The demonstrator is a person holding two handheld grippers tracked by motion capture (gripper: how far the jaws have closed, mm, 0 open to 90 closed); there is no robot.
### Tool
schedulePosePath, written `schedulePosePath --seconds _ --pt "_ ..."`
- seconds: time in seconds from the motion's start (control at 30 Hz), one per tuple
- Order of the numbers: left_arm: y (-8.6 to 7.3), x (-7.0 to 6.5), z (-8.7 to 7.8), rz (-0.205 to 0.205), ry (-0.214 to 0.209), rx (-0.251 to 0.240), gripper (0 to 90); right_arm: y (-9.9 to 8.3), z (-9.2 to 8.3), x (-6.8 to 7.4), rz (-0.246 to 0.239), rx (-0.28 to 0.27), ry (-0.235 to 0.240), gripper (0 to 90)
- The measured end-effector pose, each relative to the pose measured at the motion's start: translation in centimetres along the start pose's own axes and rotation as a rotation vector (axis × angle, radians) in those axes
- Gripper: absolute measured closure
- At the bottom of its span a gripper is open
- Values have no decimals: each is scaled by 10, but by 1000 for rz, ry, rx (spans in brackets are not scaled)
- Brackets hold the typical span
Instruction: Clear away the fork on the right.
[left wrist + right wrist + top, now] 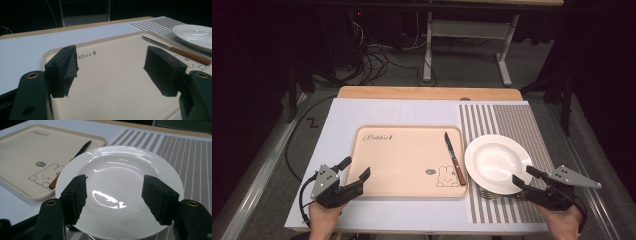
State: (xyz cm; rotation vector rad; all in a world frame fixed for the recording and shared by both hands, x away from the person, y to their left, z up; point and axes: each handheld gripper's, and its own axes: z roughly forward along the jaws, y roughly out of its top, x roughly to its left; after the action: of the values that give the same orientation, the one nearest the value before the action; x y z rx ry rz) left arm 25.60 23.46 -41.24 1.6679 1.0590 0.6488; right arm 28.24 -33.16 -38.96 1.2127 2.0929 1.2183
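Right gripper [523,178] (jaws apart) over white plate [497,162]

Glossy white round plate [497,162], upright and empty, on striped placemat [512,120] beside tray [407,165].

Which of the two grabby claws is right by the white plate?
The right gripper, at the white plate's near rim, jaws open. The left gripper is at the tray.
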Motion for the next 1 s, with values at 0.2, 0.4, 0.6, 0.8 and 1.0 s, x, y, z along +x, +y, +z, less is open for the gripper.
schedulePosePath --seconds 0.2,0.4,0.6,0.8,1.0 --pt "0 0 0 -4 1 -1 277 5 -3 -4 -3 68 15 423" --pt "0 1 -1 -10 4 -4 277 7 -3 -2 -27 139 36 446" --pt "0 1 0 -9 5 -2 277 9 -4 -3 -44 208 28 482" --pt "0 0 -1 -3 6 -5 277 7 -6 -6 -38 271 31 503" --pt "0 0 -2 1 8 -7 277 2 -7 -8 -44 321 22 525"
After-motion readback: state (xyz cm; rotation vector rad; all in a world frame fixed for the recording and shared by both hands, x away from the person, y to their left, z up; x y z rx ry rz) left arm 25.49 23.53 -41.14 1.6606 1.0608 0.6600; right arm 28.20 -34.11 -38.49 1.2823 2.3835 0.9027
